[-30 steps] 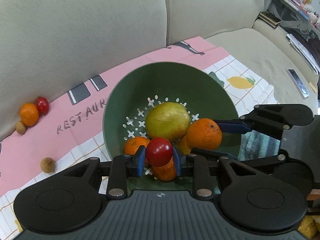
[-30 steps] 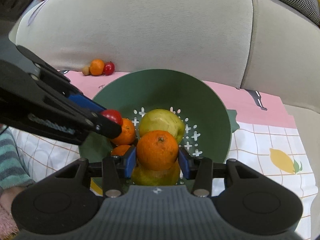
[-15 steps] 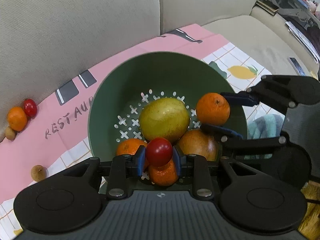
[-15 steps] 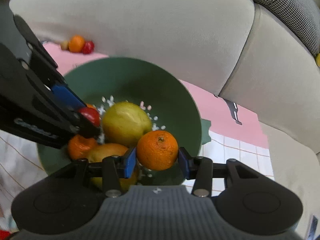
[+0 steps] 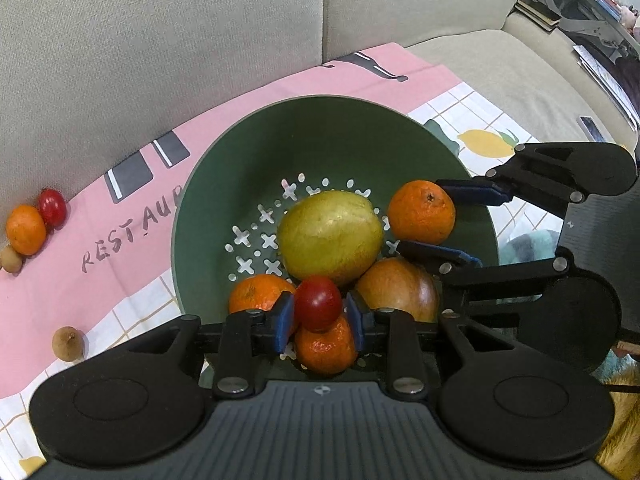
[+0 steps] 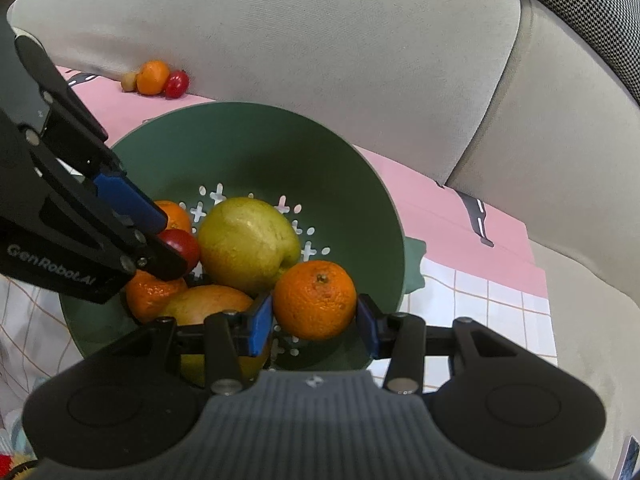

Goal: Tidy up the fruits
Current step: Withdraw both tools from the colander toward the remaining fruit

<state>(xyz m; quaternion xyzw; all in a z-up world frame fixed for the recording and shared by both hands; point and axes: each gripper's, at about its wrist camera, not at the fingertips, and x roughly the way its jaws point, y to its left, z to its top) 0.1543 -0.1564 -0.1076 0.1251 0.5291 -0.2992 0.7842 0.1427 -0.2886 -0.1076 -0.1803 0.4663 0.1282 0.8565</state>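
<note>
My left gripper hangs over the near side of the green colander bowl with its jaws opening, the small red tomato between its blue pads and a gap showing on the right pad's side, just above a mandarin lying in the bowl. My right gripper is clamped on an orange over the bowl's right side, beside the big yellow-green fruit resting in the bowl's middle. Left of the bowl, against the sofa back, another orange, a second tomato and a small brown fruit sit touching on the pink cloth.
</note>
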